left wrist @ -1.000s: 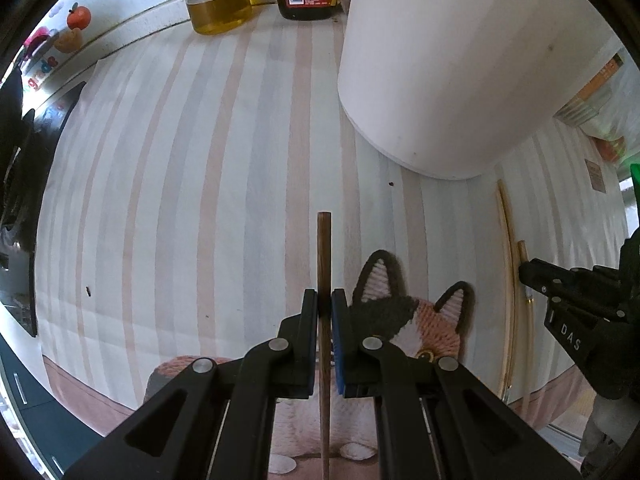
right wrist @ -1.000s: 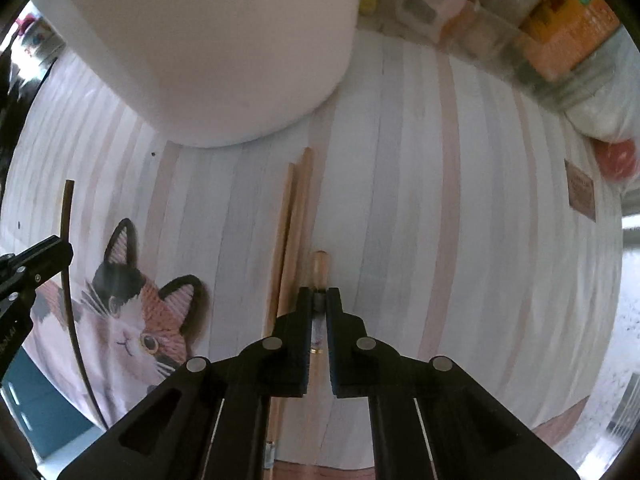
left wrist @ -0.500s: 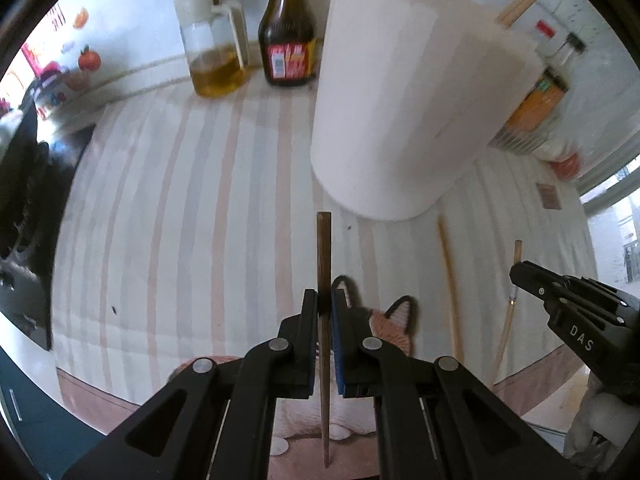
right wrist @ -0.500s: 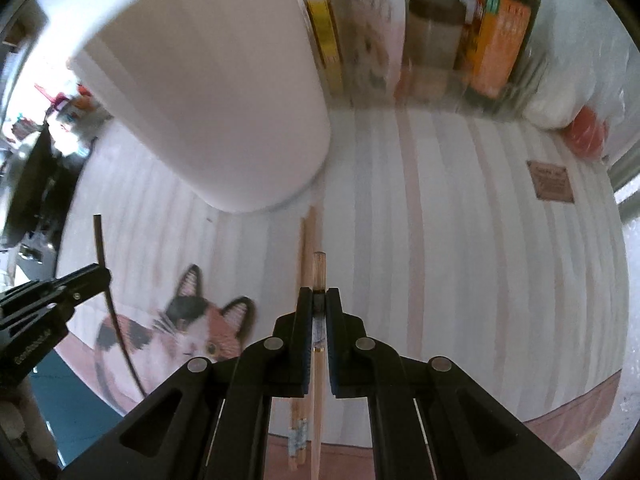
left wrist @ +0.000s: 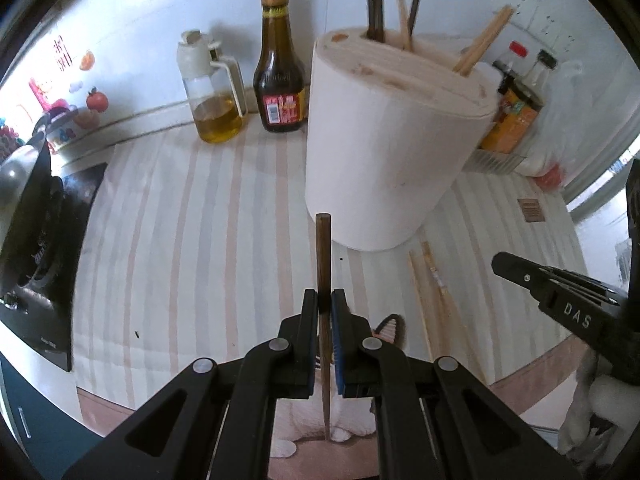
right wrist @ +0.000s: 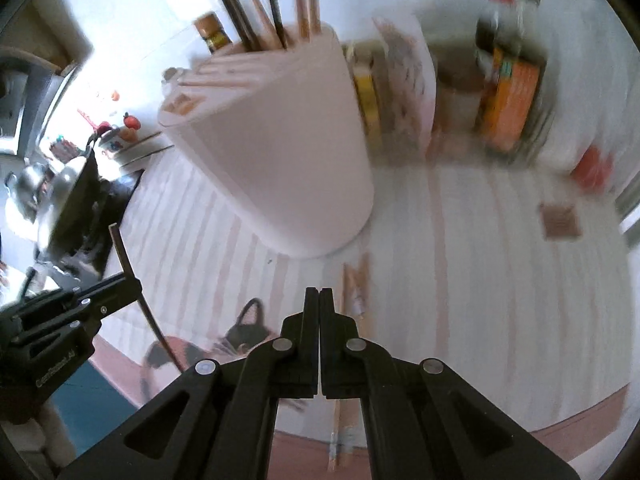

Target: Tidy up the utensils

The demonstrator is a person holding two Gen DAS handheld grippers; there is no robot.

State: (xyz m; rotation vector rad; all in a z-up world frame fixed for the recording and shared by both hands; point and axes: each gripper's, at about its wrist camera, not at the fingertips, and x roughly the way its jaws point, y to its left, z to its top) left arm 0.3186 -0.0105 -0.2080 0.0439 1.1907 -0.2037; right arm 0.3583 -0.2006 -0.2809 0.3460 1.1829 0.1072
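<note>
While the left gripper (left wrist: 325,300) pinches it between the pads, the dark chopstick (left wrist: 323,264) runs lengthwise along the fingers, blunt end pointing ahead toward the white utensil holder (left wrist: 384,152), thin end trailing back under the gripper. It hangs clear of the striped tabletop (left wrist: 192,240). The right gripper (right wrist: 319,298) is pressed together with nothing between its pads; right view is blurred. Two pale wooden chopsticks (left wrist: 430,284) lie side by side on the tabletop just right of the held one, near the holder's base. The holder already carries several chopsticks upright in its top slots. Behind it stand an oil cruet (left wrist: 214,92) and a sauce bottle (left wrist: 280,68); a stove (left wrist: 36,240) sits at far left.
</note>
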